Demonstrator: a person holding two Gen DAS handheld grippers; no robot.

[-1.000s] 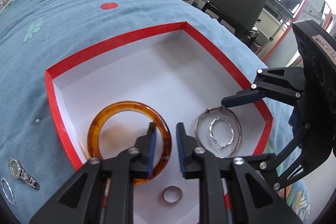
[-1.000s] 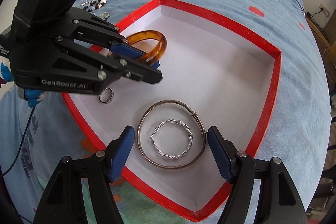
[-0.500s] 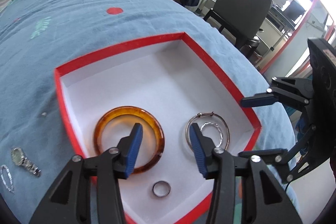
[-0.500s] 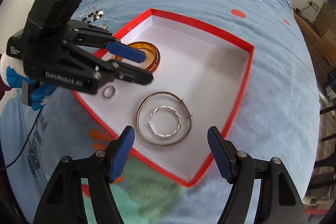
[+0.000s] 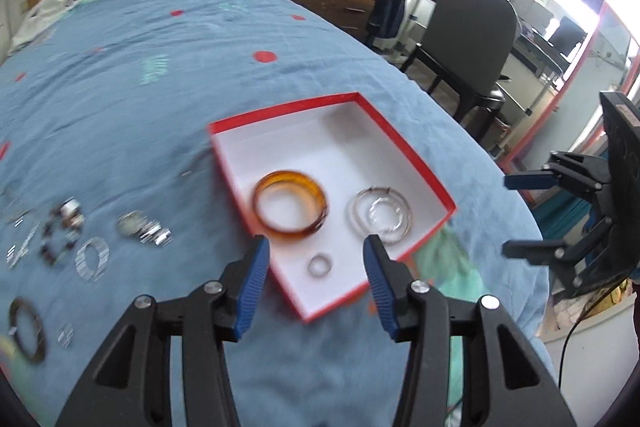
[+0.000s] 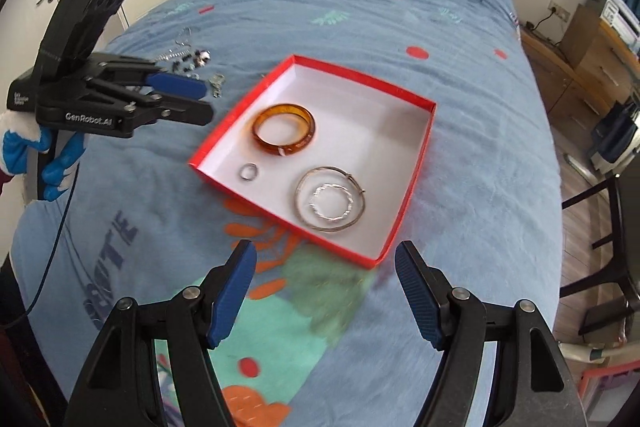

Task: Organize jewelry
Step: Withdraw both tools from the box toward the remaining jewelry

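Both grippers hang above the blue bedcover, jaws spread wide and empty: the left gripper [image 5: 316, 263] just short of the red box's [image 5: 416, 155] near edge, the right gripper [image 6: 325, 269] likewise. Beyond them the box holds four pieces: one small ring [image 5: 319, 265], one amber bangle [image 5: 291, 209], and one silver bangle [image 5: 380, 215] encircling one twisted hoop [image 6: 331, 202].
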